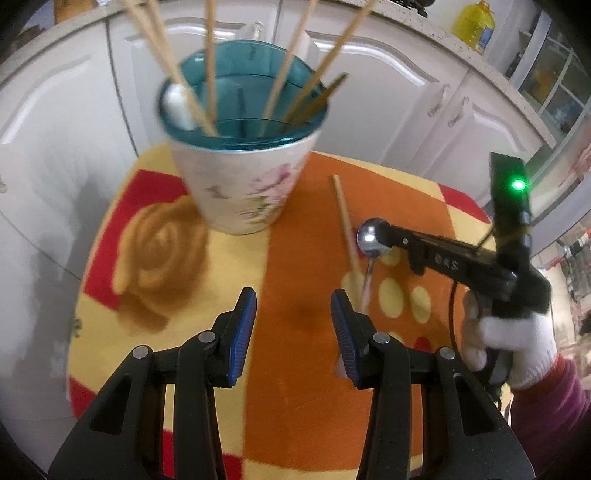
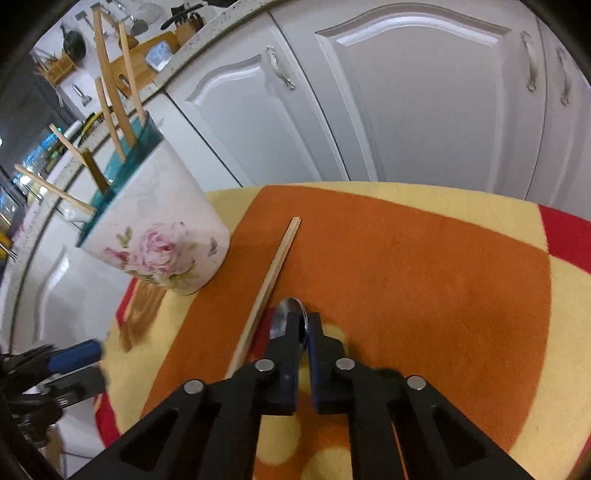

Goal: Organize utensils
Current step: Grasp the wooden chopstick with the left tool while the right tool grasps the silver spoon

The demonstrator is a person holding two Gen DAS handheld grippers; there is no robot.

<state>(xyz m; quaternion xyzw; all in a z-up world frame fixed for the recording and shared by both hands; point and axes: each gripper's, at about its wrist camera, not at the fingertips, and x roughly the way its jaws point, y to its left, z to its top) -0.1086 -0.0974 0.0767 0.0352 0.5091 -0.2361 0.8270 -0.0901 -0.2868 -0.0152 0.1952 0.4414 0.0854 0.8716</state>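
Observation:
A floral cup (image 1: 243, 177) with a teal liner stands on the patterned cloth (image 1: 295, 387) and holds several wooden chopsticks and a white utensil. One loose chopstick (image 1: 345, 221) lies on the orange patch to its right. Beside that chopstick, my right gripper (image 1: 384, 236) is shut on the bowl of a metal spoon (image 1: 371, 238). The right wrist view shows the spoon (image 2: 290, 310) pinched between the pads of the right gripper (image 2: 304, 325), next to the chopstick (image 2: 273, 273) and right of the cup (image 2: 162, 229). My left gripper (image 1: 293, 306) hangs open over the cloth with nothing between its fingers.
White cabinet doors (image 2: 424, 110) stand close behind the small table. A gloved hand (image 1: 517, 343) holds the right gripper. A yellow oil bottle (image 1: 474, 24) sits on the counter above. The cloth (image 2: 424, 277) is bare to the right of the spoon.

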